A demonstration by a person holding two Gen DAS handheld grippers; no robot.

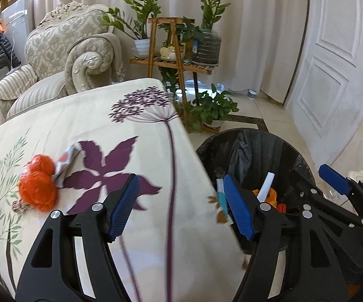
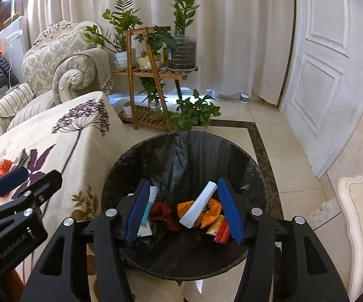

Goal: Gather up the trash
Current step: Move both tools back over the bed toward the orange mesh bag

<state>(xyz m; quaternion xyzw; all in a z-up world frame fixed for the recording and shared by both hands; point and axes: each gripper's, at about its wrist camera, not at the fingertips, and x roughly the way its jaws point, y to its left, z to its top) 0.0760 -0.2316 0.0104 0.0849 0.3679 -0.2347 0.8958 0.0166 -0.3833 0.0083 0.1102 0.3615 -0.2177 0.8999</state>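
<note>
— Over the bin, my right jaws gape, empty.
— Left?
— Wide too, holding nothing; orange trash at nine o'clock on the table may roll if nudged.

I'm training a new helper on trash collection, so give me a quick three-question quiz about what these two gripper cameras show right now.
1. True or false: the crumpled orange plastic wrapper lies on the cream floral tablecloth.
2. Where does the round bin with the black plastic liner stand? A) on the table B) on the tiled floor beside the table C) on the armchair
3. How do the jaws of the right gripper stand over the bin?

Key: 1 true. 2 B. 3 open, gripping nothing.
</note>
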